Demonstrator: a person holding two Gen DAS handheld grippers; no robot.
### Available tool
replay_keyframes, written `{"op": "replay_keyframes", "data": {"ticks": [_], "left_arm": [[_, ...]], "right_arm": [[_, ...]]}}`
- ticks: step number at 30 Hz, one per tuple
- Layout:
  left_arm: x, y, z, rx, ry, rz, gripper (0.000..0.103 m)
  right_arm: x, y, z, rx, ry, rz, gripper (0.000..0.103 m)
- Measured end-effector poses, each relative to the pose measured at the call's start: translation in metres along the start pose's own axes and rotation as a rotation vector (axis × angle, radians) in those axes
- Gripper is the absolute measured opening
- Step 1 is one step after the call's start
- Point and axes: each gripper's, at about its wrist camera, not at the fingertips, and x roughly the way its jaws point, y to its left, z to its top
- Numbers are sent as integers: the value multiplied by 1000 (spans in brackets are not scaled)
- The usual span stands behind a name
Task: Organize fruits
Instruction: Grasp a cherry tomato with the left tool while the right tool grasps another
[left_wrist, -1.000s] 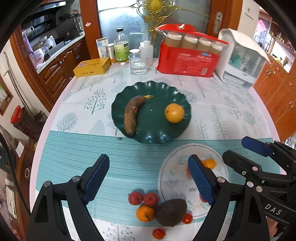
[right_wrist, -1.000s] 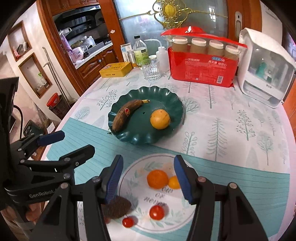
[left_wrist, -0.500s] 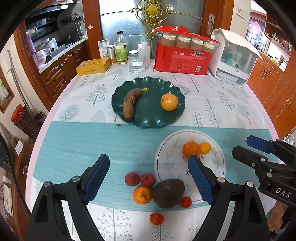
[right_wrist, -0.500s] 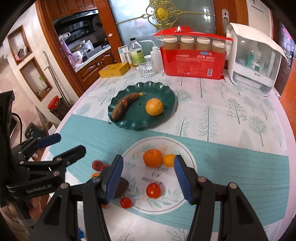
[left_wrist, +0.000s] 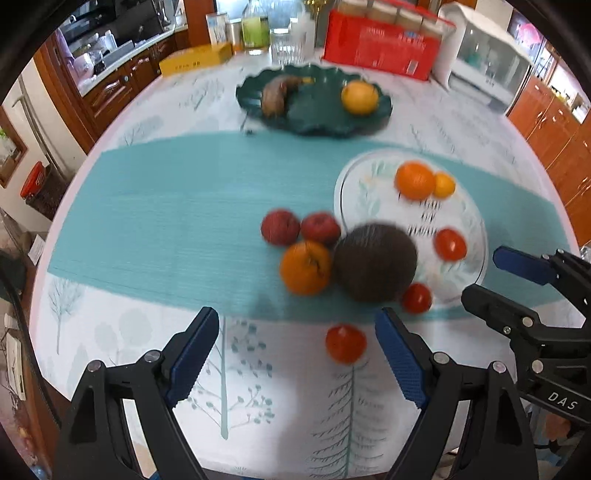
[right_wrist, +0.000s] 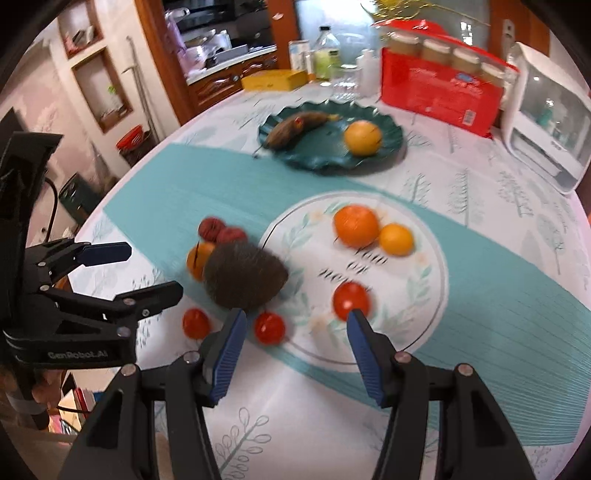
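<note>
A white plate (left_wrist: 472, 218) (right_wrist: 417, 295) holds an orange (left_wrist: 414, 181) (right_wrist: 355, 226), a small yellow citrus (left_wrist: 444, 184) (right_wrist: 396, 239) and a tomato (left_wrist: 450, 244) (right_wrist: 350, 300). A brown avocado (left_wrist: 375, 261) (right_wrist: 243, 275) lies at the plate's left rim, beside an orange (left_wrist: 305, 266), two red fruits (left_wrist: 280, 227) and two loose tomatoes (left_wrist: 345, 343) (left_wrist: 416, 297). A green plate (left_wrist: 317, 110) (right_wrist: 325, 155) holds a brown banana (left_wrist: 275, 96) and a yellow orange (left_wrist: 359, 98). My left gripper (left_wrist: 297, 350) is open and empty near the front tomato. My right gripper (right_wrist: 295, 341) is open and empty over the white plate's front edge.
At the back stand a red pack of jars (left_wrist: 384, 40), a white appliance (left_wrist: 487, 70), a glass (left_wrist: 286, 46), bottles (left_wrist: 255, 29) and a yellow box (left_wrist: 195, 62). The round table's edge (left_wrist: 55, 229) drops off at the left, with wooden cabinets (left_wrist: 554, 122) behind.
Both grippers have pulled back towards the table's near edge and dropped lower, so the loose fruit cluster and white plate now lie ahead of the fingers. Both stay open.
</note>
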Motion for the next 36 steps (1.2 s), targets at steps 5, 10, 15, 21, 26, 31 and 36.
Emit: {"op": "replay_keyframes", "data": {"ticks": [5, 10, 15, 21, 26, 31, 36], "left_arm": [[18, -2, -18, -21, 44, -33, 86], [30, -7, -26, -23, 58, -24, 85], [37, -9, -24, -38, 60, -42, 77], [38, -10, -19, -56, 28, -91, 54], [36, -10, -18, -58, 21, -132, 40], [36, -7, -18, -78, 17, -157, 36], [35, -3, -19, -100, 24, -189, 29]], "right_arm": [[17, 5, -12, -10, 30, 20, 55], [30, 4, -17, -12, 46, 19, 51], [36, 0, -16, -28, 34, 17, 48], [43, 4, -10, -57, 20, 55, 47], [49, 8, -8, -74, 40, 109, 37], [53, 14, -12, -103, 59, 116, 27], [54, 12, -11, -89, 59, 127, 26]]}}
